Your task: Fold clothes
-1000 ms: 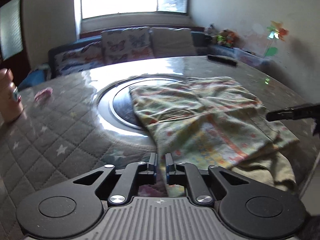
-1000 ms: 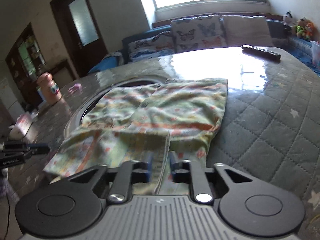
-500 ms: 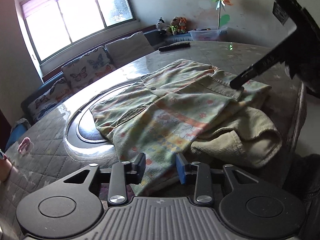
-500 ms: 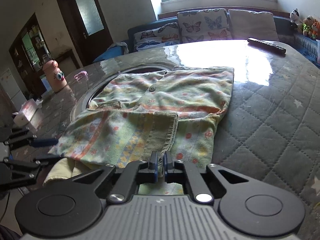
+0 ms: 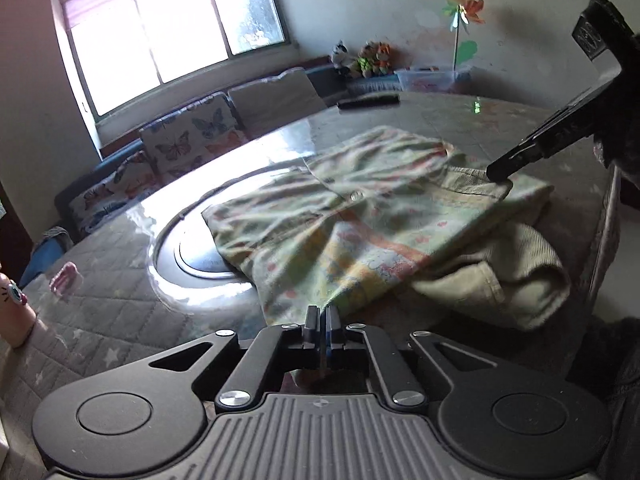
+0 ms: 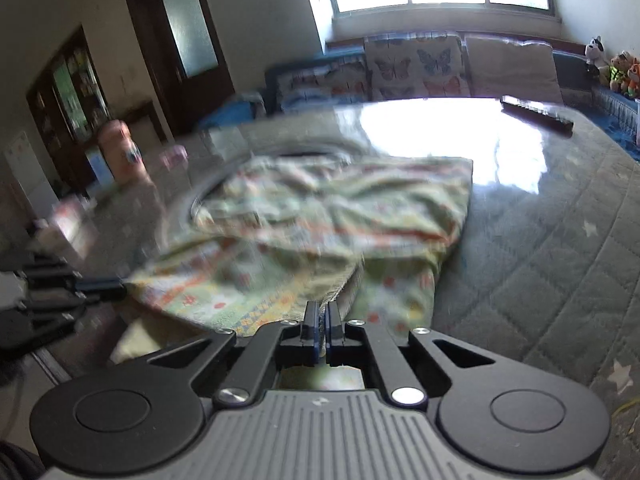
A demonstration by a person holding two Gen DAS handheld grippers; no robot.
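Here the left wrist view shows a quilted desk (image 5: 104, 312) under a bright window (image 5: 168, 36), the patterned garment (image 5: 360, 216) lying near its front edge. The left gripper (image 5: 321, 314) has its fingers pinching the garment's near hem; the right gripper (image 5: 500, 168) grips the collar corner. In the blurred right wrist view, the right gripper (image 6: 321, 312) likewise pinches cloth, with bare desk (image 6: 560, 260) rightward.

Counts of items across both wrist views.
Two grippers: left gripper (image 5: 322, 316) and right gripper (image 6: 321, 314); one printed garment (image 5: 344, 216) over one beige corduroy garment (image 5: 516, 276); one round table (image 6: 540, 248); one remote control (image 5: 368, 101); one pinwheel (image 5: 464, 6); one pink bottle (image 6: 122, 148); three stuffed toys (image 6: 612, 66); one window (image 5: 172, 36).
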